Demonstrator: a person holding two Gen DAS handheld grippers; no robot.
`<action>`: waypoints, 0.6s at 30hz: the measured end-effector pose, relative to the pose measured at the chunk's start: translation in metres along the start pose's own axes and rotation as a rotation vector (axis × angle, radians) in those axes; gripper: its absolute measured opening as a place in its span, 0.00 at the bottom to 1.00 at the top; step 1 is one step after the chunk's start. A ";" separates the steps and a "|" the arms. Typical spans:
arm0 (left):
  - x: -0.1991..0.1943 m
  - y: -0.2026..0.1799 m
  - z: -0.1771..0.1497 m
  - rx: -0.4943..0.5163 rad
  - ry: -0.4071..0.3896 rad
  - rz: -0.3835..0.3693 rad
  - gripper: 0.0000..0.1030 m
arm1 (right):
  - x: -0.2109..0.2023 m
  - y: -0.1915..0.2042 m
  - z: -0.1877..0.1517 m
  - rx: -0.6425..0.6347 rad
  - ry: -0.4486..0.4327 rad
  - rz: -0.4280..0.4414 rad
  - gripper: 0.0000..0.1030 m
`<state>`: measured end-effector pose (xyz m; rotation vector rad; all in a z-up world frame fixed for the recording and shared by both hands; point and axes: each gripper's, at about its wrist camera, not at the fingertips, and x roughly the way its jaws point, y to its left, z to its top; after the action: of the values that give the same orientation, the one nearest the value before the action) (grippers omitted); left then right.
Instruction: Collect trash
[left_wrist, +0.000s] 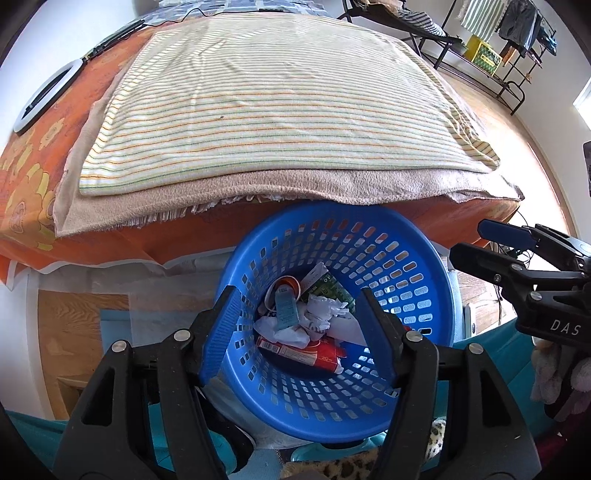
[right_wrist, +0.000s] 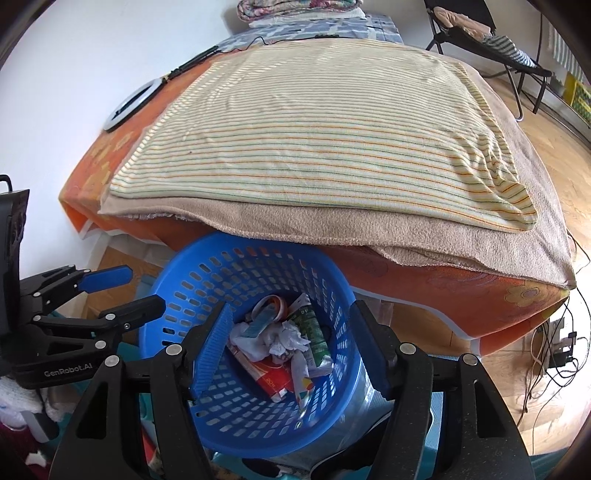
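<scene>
Blue basket (left_wrist: 417, 306) sits on floor at near edge of bed (left_wrist: 258, 110), holding crumpled paper (left_wrist: 325, 308), red pack (left_wrist: 310, 354), green carton (right_wrist: 314, 328). Left hand-held gripper (left_wrist: 299, 332) & right hand-held gripper (right_wrist: 291, 350) both spread above it, nothing between fingers.

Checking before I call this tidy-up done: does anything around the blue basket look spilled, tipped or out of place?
Nothing stands out. The blue basket sits upright by the bed, with the crumpled tissues, red packet and green carton all inside it.
</scene>
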<state>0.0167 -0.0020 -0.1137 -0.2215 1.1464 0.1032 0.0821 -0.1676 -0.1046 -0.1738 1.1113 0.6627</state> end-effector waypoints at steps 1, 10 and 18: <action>-0.003 0.000 0.002 -0.002 -0.007 0.000 0.64 | -0.002 0.000 0.002 0.002 -0.006 0.000 0.65; -0.037 -0.004 0.027 -0.007 -0.109 0.002 0.65 | -0.021 -0.004 0.022 0.022 -0.070 0.015 0.68; -0.081 -0.016 0.050 0.010 -0.225 0.000 0.74 | -0.049 -0.005 0.041 0.019 -0.148 0.016 0.68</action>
<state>0.0315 -0.0032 -0.0186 -0.1964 0.9224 0.1192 0.1027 -0.1732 -0.0443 -0.0978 0.9774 0.6688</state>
